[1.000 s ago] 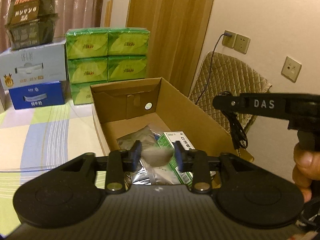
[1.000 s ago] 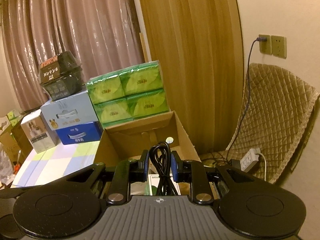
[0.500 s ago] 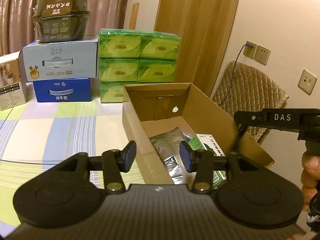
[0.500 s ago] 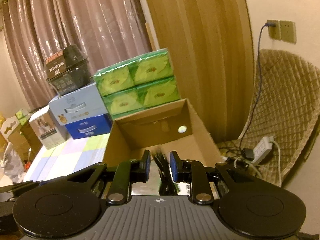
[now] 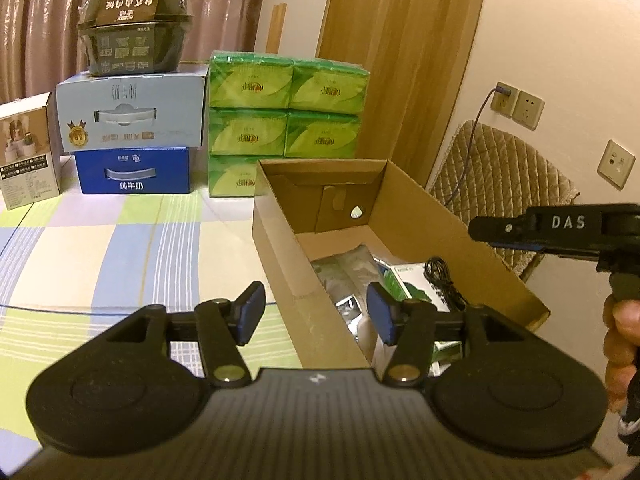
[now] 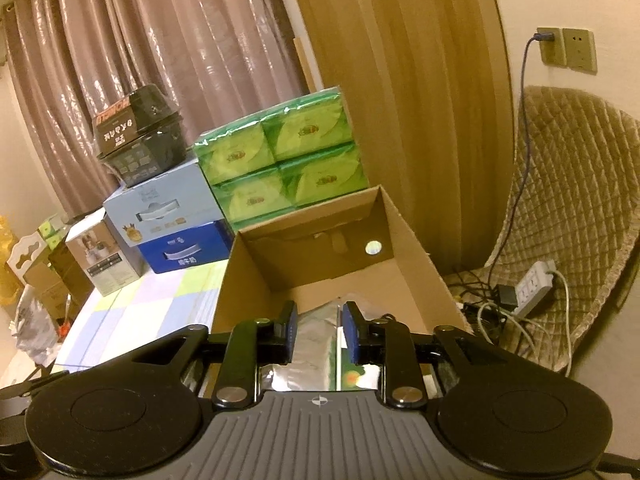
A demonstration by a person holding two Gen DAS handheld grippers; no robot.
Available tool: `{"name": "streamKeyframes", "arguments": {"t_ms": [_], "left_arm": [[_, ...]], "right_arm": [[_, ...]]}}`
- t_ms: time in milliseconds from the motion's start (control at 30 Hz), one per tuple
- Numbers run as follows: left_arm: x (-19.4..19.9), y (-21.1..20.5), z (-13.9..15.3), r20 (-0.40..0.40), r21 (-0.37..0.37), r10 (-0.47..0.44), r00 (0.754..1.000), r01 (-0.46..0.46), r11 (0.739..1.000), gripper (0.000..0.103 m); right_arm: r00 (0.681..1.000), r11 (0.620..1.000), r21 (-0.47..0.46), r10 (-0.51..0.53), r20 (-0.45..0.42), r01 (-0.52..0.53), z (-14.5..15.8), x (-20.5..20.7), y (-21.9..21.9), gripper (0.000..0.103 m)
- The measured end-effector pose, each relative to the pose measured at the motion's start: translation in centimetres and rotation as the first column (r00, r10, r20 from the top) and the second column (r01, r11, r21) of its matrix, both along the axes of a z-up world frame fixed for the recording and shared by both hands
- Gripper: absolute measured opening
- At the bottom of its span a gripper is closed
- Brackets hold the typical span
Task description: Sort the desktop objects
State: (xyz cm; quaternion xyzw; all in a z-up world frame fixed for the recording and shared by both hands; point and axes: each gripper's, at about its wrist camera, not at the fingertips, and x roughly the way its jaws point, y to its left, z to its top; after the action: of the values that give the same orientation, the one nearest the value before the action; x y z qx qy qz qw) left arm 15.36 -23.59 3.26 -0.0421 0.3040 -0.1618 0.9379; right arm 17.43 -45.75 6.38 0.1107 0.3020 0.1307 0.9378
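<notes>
An open cardboard box (image 5: pixel 280 248) stands on the checked tablecloth. Inside lie a silver pouch (image 5: pixel 348 268), a green-and-white carton (image 5: pixel 408 276) and a coiled black cable (image 5: pixel 440 280). My left gripper (image 5: pixel 315 314) hovers at the box's near left wall, its jaws opening with nothing between them. My right gripper (image 6: pixel 320 334) hangs over the box (image 6: pixel 404 264) above the silver pouch (image 6: pixel 316 360); its jaws are opening and hold nothing. The cable is hidden in the right wrist view. A hand holds the right tool's black body (image 5: pixel 560 228) at the right edge.
Behind the box stand stacked green tissue packs (image 5: pixel 288 120), a blue milk carton (image 5: pixel 132 172) under a pale blue box (image 5: pixel 128 112), and black bowls (image 5: pixel 136 28) on top. A quilted chair (image 6: pixel 568 200) with a power strip (image 6: pixel 536 284) sits right of the table.
My left gripper let go of a grey thing, widened and drew back left out of the box. My right gripper opened and the black cable dropped into the box.
</notes>
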Motion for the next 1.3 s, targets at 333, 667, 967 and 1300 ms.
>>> {"name": "streamKeyframes", "arguments": {"t_ms": [333, 667, 967, 1300], "left_arm": [[-2.6, -0.1, 0.6, 0.01, 0.016, 0.008, 1.0, -0.008, 1.0, 0.079], [-6.5, 0.9, 1.9, 0.03, 0.045, 0.097, 0.995, -0.098, 0.994, 0.102], [-9.4, 1.8, 2.6, -0.005, 0.008, 0.102, 0.995, -0.102, 0.995, 0.102], [-13.0, 0.9, 2.5, -0.079, 0.035, 0.082, 0.994, -0.079, 0.996, 0.102]], "right_arm": [[0.999, 0.999, -0.017, -0.047, 0.021, 0.047, 1.0, -2.9, -1.5, 0.088], [0.997, 0.995, -0.067, -0.077, 0.022, 0.078, 3.0, -7.5, -2.9, 0.101], [0.995, 0.989, -0.105, -0.102, -0.01, 0.1, 3.5, -11.2, -3.4, 0.101], [0.992, 0.989, -0.106, -0.113, -0.055, 0.107, 3.3, -15.1, -3.6, 0.101]]}}
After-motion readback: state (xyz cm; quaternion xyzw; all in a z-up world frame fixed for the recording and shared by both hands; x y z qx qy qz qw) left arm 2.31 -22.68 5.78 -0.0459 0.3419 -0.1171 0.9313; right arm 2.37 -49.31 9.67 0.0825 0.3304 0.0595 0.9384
